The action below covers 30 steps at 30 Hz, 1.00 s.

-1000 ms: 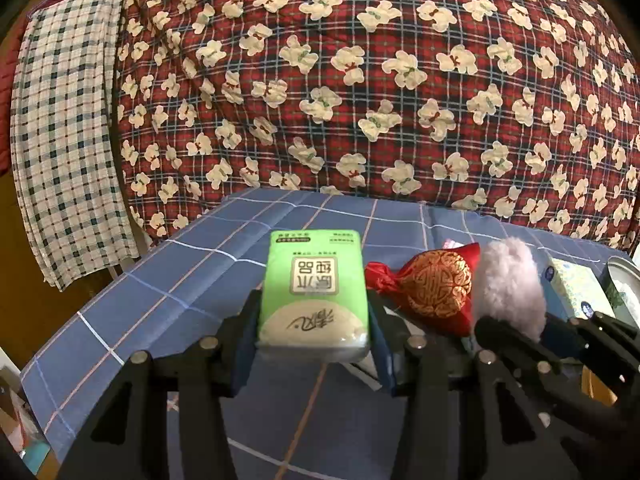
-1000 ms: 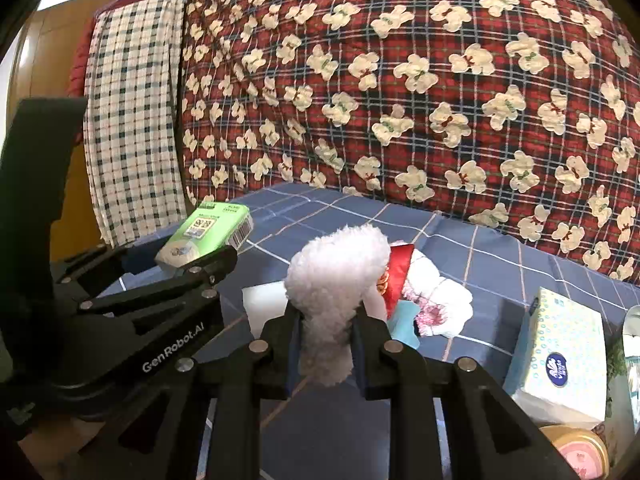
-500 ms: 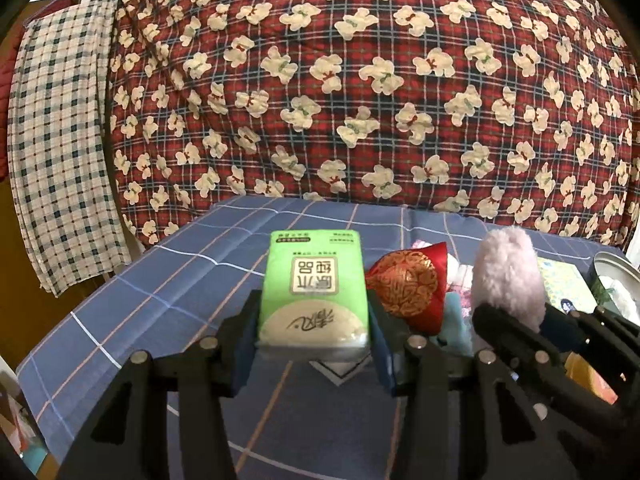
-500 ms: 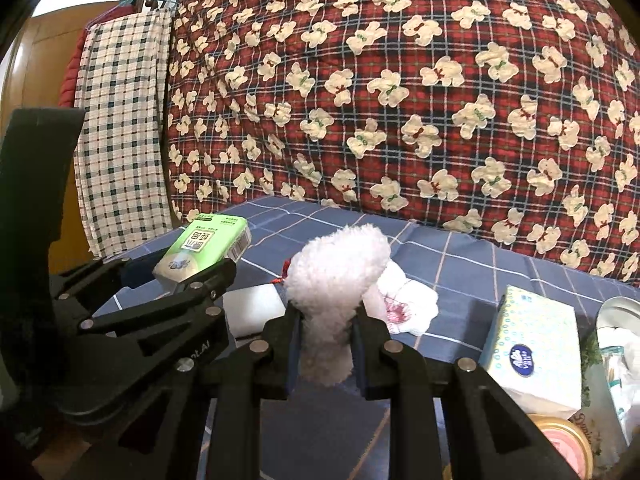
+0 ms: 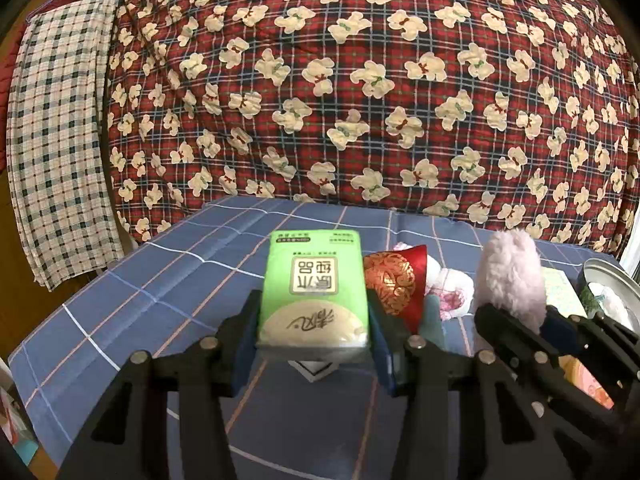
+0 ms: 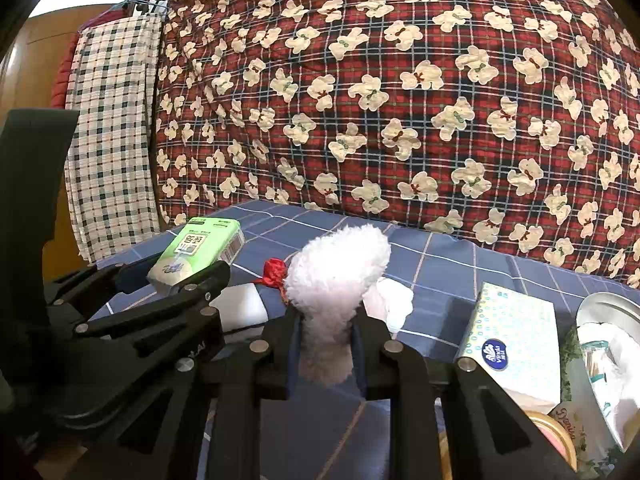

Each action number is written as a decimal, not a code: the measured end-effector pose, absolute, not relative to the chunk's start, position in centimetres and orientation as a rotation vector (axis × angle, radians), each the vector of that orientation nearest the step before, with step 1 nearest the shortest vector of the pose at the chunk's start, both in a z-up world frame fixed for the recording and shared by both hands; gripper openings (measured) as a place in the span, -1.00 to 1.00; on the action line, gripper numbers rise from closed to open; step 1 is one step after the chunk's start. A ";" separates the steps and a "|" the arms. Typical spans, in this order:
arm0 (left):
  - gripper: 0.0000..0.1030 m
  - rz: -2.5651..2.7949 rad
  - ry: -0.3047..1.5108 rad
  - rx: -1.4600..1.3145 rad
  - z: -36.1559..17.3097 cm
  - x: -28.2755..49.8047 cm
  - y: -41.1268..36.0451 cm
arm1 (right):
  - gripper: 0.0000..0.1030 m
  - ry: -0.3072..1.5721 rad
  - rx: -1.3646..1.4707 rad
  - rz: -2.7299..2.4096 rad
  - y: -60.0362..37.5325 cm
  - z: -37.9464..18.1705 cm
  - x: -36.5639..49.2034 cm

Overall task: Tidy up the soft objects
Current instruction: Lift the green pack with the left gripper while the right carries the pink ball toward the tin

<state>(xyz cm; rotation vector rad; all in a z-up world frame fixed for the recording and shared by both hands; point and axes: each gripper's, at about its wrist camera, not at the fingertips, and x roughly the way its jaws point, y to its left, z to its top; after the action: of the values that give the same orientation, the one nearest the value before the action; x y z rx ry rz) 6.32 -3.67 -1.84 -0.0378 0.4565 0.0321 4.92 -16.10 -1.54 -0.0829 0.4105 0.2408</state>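
The left gripper (image 5: 314, 332) clamps a green tissue pack (image 5: 314, 288) above the blue-checked bench (image 5: 168, 280); the right gripper (image 6: 326, 344) pinches a white fluffy toy (image 6: 336, 272). A red pouch (image 5: 394, 280) lies just beside the pack.

The green plastic-wrapped pack of pocket tissues (image 5: 314, 292) was held above the blue checked cloth, its printed face up and its characters upside down to the left camera. The white fluffy plush piece (image 6: 334, 292) stood upright, squeezed narrow at its lower part and wide on top. Between them, on the cloth, the red satin pouch with gold round embroidery (image 5: 394, 282) lay tilted, and a white soft cloth with pink print (image 5: 450, 290) lay just beside it.
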 end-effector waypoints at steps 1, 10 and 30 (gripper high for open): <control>-0.06 0.032 0.458 -0.038 -1.8 6.3 -3.8 | -0.53 0.410 -0.086 0.236 -16.1 -1.5 4.9; -0.06 0.028 0.439 -0.050 -1.8 5.8 -4.7 | -0.53 0.387 -0.092 0.214 -16.8 -1.4 4.2; -0.06 -0.017 0.426 -0.070 -1.6 4.8 -7.1 | -0.53 0.360 -0.093 0.160 -18.6 -1.3 3.0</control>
<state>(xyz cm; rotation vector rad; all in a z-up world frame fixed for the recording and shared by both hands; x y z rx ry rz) 4.79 -7.15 -1.58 -0.0696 0.4256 -0.0174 3.01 -18.62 -1.33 -0.0933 0.3601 0.1598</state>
